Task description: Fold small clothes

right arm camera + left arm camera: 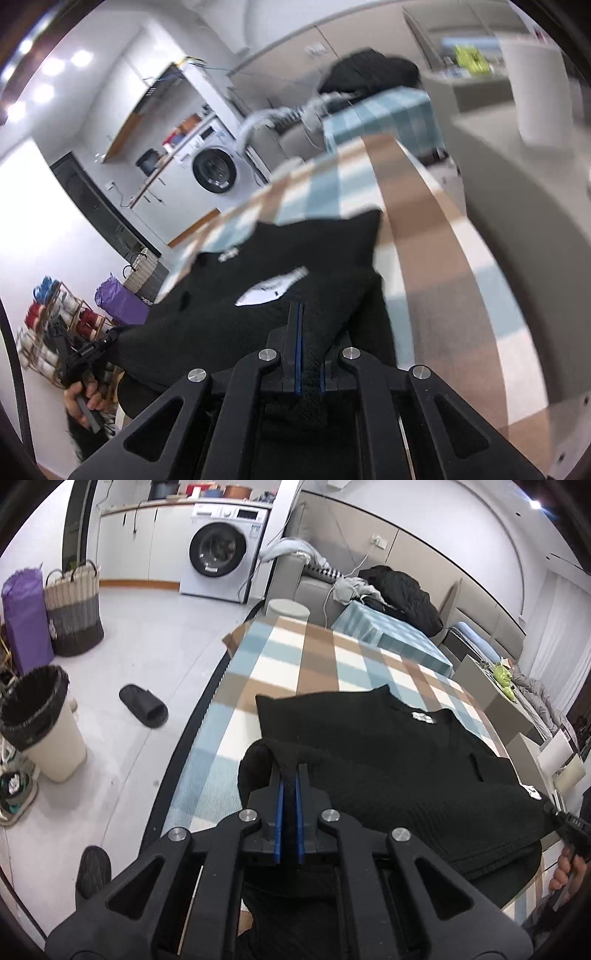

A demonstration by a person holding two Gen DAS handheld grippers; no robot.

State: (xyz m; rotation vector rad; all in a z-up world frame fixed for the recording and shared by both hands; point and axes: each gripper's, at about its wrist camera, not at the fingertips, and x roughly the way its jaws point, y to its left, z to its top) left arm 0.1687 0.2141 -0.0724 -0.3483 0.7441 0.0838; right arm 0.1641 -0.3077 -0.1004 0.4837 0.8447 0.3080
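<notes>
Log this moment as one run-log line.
step: folding | left gripper: shut on black knit garment | right gripper: shut on the same garment | surface: plaid-covered table

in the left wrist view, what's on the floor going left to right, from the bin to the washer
white bin with black liner → woven basket → black slipper → washing machine

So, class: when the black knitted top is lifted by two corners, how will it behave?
Probably floppy: the black top drapes and sags between the left gripper and right gripper. Its thick knit likely grips the fingers rather than slipping. It seems fairly light.
</notes>
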